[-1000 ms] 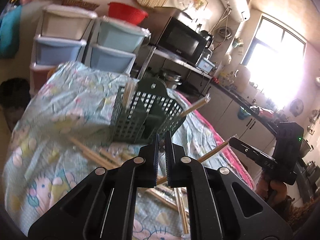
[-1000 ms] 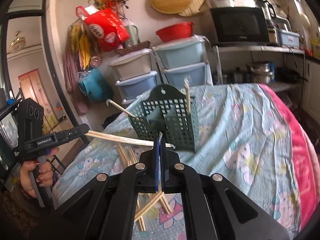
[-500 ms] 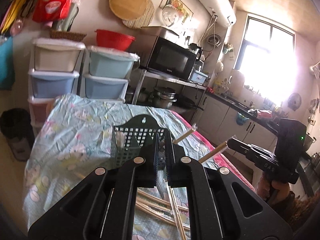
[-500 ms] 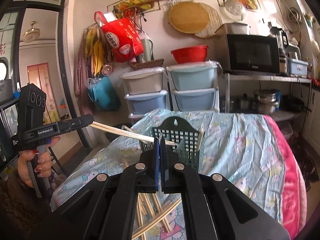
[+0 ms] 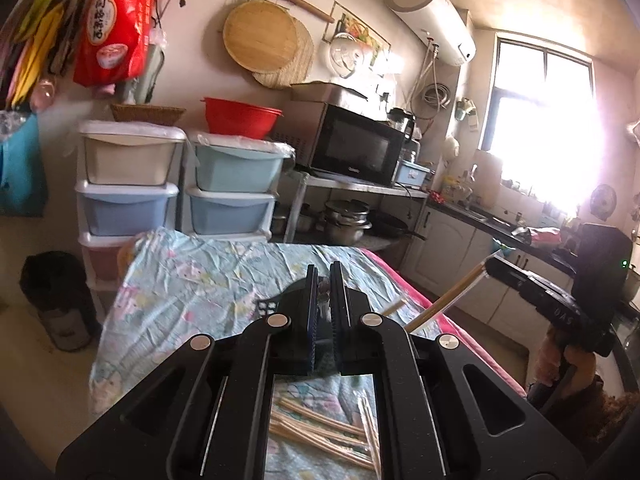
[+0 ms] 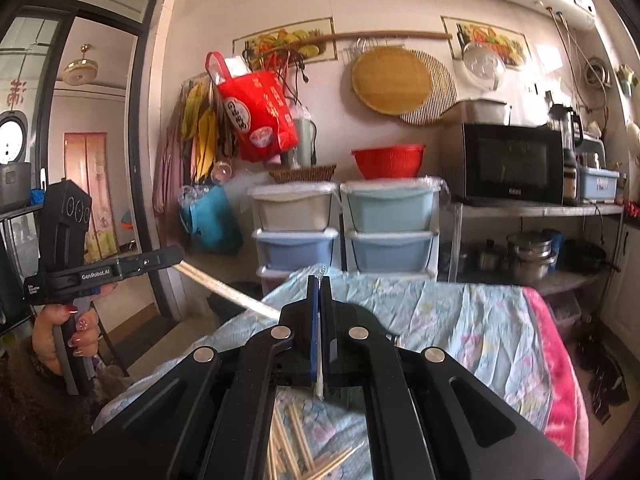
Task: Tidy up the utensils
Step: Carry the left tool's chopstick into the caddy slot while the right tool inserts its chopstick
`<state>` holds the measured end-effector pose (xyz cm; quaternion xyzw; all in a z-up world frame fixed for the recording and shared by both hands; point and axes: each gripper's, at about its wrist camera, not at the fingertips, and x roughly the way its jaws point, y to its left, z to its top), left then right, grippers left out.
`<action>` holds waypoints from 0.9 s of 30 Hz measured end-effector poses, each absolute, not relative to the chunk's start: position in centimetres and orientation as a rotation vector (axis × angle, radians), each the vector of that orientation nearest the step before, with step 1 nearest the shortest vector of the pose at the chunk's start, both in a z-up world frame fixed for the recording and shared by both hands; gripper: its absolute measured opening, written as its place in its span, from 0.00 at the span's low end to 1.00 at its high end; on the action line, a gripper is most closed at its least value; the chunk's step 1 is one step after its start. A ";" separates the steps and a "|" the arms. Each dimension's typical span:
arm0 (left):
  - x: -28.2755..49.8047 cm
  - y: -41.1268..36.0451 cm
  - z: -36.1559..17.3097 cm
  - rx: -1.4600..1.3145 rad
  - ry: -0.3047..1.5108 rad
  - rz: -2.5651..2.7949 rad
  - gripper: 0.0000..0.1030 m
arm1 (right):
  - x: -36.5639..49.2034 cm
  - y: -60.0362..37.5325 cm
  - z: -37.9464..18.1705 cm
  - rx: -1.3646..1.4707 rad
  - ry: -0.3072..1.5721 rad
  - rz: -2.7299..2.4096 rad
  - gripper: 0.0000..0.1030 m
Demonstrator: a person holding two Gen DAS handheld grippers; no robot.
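Note:
My left gripper (image 5: 323, 271) is shut on a wrapped wooden chopstick (image 6: 228, 290), which sticks out level from its tip in the right wrist view. My right gripper (image 6: 319, 280) is shut on another wrapped chopstick (image 5: 448, 300), whose thin white wrapper shows between the pads. Both grippers are held high above the table. The dark green utensil basket (image 5: 267, 305) is almost wholly hidden behind the left fingers, with one more chopstick (image 5: 394, 307) poking from it. Several loose chopsticks (image 5: 320, 432) lie on the cloth below, also seen under the right gripper (image 6: 298, 438).
The table wears a pale blue patterned cloth (image 5: 192, 280) with a pink edge (image 6: 560, 364). Stacked plastic drawers (image 5: 128, 184) and a shelf with a microwave (image 5: 356, 148) stand beyond its far end. A black bin (image 5: 56, 296) stands on the floor at left.
Both grippers have risen with their chopsticks and tilted up toward level. The green basket has sunk in view from above the fingers to behind them.

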<state>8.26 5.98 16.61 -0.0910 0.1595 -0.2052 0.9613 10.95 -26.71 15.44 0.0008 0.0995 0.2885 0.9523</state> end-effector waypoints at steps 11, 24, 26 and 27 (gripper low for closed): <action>10.1 6.4 19.4 -0.155 0.272 -0.376 0.03 | 13.0 -26.9 19.4 -0.004 0.112 0.541 0.01; 14.4 5.2 21.9 -0.112 0.262 -0.360 0.03 | 16.1 -27.0 21.2 -0.007 0.096 0.490 0.01; 14.9 4.9 21.8 -0.107 0.269 -0.359 0.03 | 16.5 -27.2 21.3 -0.004 0.102 0.486 0.01; 15.1 4.8 21.7 -0.104 0.273 -0.359 0.03 | 16.7 -27.2 21.2 -0.002 0.105 0.482 0.01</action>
